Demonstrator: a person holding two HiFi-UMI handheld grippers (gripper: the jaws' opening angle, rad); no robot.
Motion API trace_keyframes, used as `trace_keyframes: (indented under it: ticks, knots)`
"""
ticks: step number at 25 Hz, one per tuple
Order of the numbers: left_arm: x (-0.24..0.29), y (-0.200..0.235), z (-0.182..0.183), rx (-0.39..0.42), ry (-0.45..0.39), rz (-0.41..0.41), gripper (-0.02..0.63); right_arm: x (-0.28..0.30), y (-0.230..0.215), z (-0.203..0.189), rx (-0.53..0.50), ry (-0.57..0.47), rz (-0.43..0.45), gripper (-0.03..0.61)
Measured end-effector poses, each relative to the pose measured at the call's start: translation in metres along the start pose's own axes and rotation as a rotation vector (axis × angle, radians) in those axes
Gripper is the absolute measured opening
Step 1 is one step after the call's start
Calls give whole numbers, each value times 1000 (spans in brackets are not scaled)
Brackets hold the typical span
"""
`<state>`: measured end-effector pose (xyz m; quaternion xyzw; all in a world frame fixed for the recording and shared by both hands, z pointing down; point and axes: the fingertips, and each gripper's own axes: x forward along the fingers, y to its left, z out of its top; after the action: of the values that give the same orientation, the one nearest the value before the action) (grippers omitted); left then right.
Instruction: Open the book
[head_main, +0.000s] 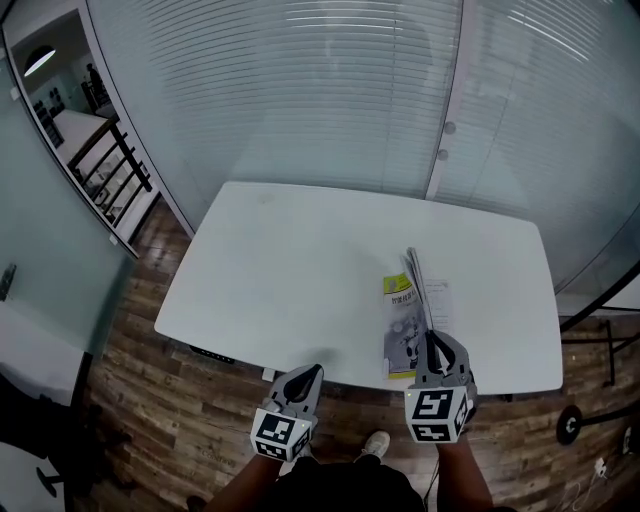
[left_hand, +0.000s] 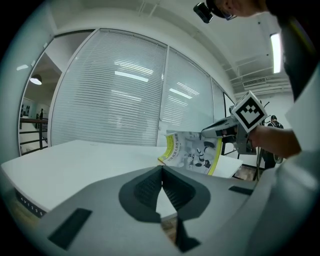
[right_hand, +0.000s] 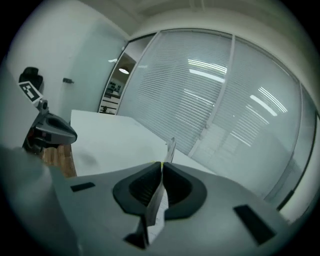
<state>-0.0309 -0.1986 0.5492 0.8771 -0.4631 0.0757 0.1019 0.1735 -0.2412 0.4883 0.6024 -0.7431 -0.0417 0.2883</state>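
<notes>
- Lying near the right front edge of the white tabletop (head_main: 280, 270), the book (head_main: 438, 298) is seen partly opened. Its yellow-bordered front cover (left_hand: 192, 152) is raised steeply off the white pages beneath, with the printed face turned toward the left.
- The right tool (head_main: 432, 342) is pressed together on the cover's near edge, and the thin sheet is seen running between the pads in the right gripper view. Whether any pages are pinched along with it cannot be told.
- The left tool (head_main: 311, 372) is held shut with nothing in it, over the tabletop's near edge, left of the book and apart from it.
- The book is judged to be a thin, light, soft-covered booklet. The cover is bowed in the left gripper view, so it is expected to flex rather than swing stiffly, and its glossy face may be slippery.
- A hold on the cover's free edge, away from the spine, is judged best. So light a body may be dragged or lifted unless it is steadied.
</notes>
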Motion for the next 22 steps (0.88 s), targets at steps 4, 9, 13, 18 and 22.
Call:
trace_keyframes:
  ticks: [4, 9, 13, 18, 22]
  knots:
    - [-12, 13, -2, 0, -5, 23, 14, -3, 32, 25, -140, -33, -8, 18]
    - [-26, 32, -6, -11, -2, 65, 14, 0, 73, 45, -258, -64, 24, 17]
    - [-36, 45, -10, -26, 1, 92, 14, 7, 110, 61, -343, -81, 60, 18]
    - [-49, 62, -17, -36, 8, 115, 14, 19, 158, 65, -467, -73, 98, 18]
    - [-61, 74, -24, -72, 32, 138, 14, 30, 194, 58, -541, -83, 133, 18]
